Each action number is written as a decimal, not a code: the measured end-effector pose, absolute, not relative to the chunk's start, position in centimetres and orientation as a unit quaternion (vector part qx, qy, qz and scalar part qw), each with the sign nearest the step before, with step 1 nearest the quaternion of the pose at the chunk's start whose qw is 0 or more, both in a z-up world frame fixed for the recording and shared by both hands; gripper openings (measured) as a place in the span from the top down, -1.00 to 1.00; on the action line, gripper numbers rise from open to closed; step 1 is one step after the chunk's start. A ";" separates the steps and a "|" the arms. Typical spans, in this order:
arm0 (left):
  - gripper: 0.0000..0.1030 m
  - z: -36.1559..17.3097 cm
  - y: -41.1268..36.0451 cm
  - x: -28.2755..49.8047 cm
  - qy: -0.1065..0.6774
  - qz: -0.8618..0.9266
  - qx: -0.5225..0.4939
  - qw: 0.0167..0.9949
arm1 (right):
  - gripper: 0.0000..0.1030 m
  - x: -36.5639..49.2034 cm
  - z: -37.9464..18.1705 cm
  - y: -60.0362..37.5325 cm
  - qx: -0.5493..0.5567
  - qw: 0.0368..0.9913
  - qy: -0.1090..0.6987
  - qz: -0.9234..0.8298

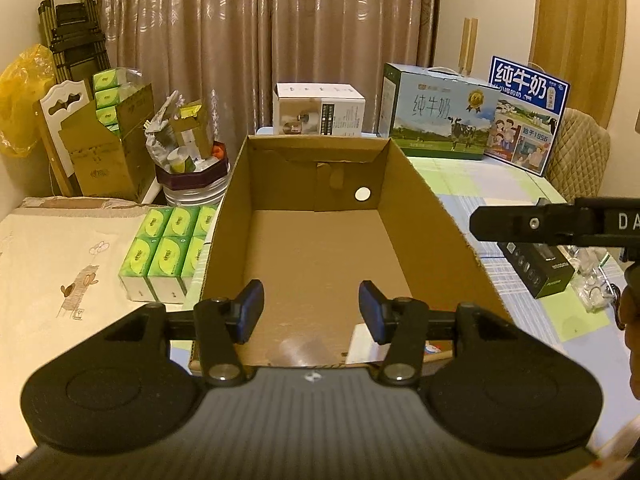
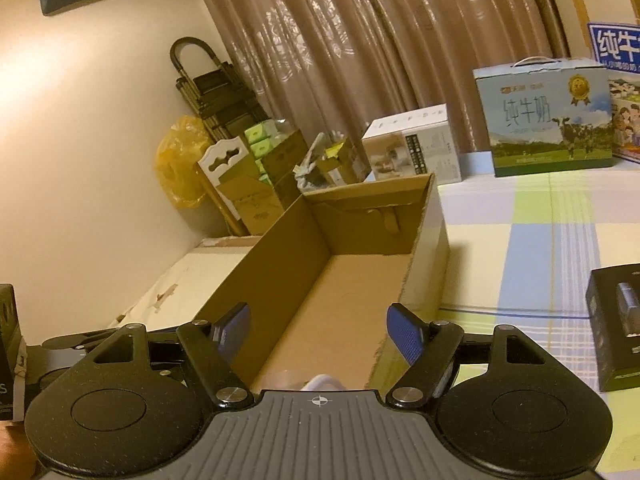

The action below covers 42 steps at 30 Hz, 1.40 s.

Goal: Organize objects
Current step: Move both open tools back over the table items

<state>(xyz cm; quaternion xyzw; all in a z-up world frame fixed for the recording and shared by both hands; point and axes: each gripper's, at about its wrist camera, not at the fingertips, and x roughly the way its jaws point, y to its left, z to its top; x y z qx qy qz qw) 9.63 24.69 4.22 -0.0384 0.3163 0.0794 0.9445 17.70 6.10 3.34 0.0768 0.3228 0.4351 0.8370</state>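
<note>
Fingers [image 1: 251, 311]: both pairs apart, empty, over open carton [image 1: 420, 184]. Risk: black box [image 2: 616, 328] near worktop [image 2: 520, 240] edge; a knock topples it.

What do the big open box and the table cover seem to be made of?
Box: corrugated cardboard, matte brown; its cut edges look rough and its walls show fold creases. Table cover: probably plastic or oilcloth, printed with a pastel check; it lies flat with a slight sheen, though woven cloth cannot be ruled out.
</note>
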 end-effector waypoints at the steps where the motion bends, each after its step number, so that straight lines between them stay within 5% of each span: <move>1: 0.08 4.3 24.6 9.6 0.315 0.079 -0.038 0.945 | -0.40 17.7 3.4 5.9 0.077 0.839 0.320 0.433; 24: -0.15 7.7 12.6 12.1 0.280 -0.026 -0.023 0.959 | -0.40 17.4 5.0 -9.4 0.061 0.916 0.271 0.288; 42: -0.78 3.4 0.7 16.6 0.298 -0.129 0.005 0.946 | -0.40 16.7 0.3 -24.6 0.042 0.936 0.322 0.134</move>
